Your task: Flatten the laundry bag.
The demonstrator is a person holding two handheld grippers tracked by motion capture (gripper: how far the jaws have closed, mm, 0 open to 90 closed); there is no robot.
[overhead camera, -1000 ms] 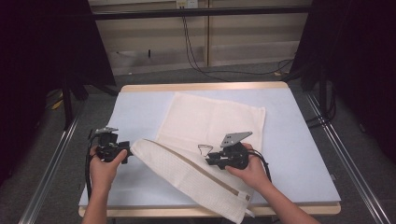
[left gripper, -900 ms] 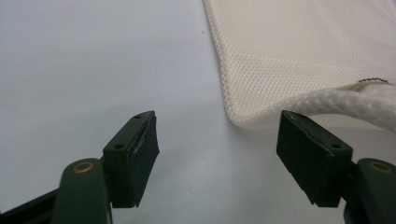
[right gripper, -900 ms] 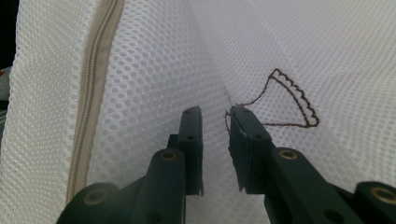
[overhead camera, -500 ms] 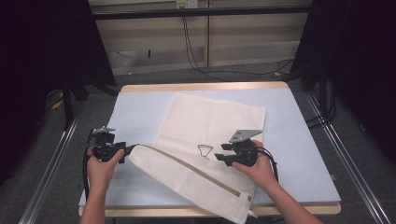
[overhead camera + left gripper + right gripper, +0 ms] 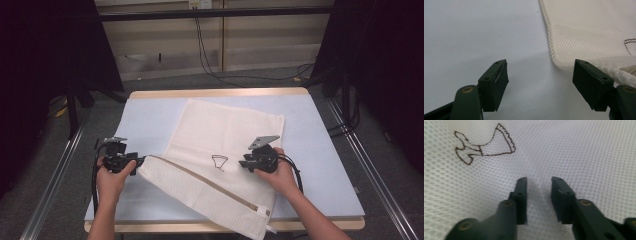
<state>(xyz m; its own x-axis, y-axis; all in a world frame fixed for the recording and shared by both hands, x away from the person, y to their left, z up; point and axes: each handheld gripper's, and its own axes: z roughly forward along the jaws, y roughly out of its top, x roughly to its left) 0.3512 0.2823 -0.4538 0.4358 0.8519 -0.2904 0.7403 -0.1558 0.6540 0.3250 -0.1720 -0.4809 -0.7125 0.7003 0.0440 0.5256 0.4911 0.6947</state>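
A cream mesh bag (image 5: 225, 130) lies on the light blue table (image 5: 150, 115), its near part folded over along a tan zip line (image 5: 210, 182). A dark stitched mark (image 5: 219, 162) sits mid-bag. My left gripper (image 5: 136, 161) rests at the fold's left corner; in the left gripper view it (image 5: 540, 77) is open over bare table, with the bag's edge (image 5: 586, 30) just beyond its right jaw. My right gripper (image 5: 244, 163) is on the bag right of the mark (image 5: 482, 143). Its jaws (image 5: 539, 195) have just been closing and stand narrow, a slight ridge of mesh (image 5: 574, 150) in the gap.
The table has a wooden rim (image 5: 220, 93) at the far side and metal rails (image 5: 367, 160) along both flanks. Cables (image 5: 210, 55) run over the floor behind. Bare blue surface lies left and right of the bag.
My right gripper has moved a little to the right across the bag, away from the stitched mark. The folded part of the bag has spread wider. The left hand stayed put.
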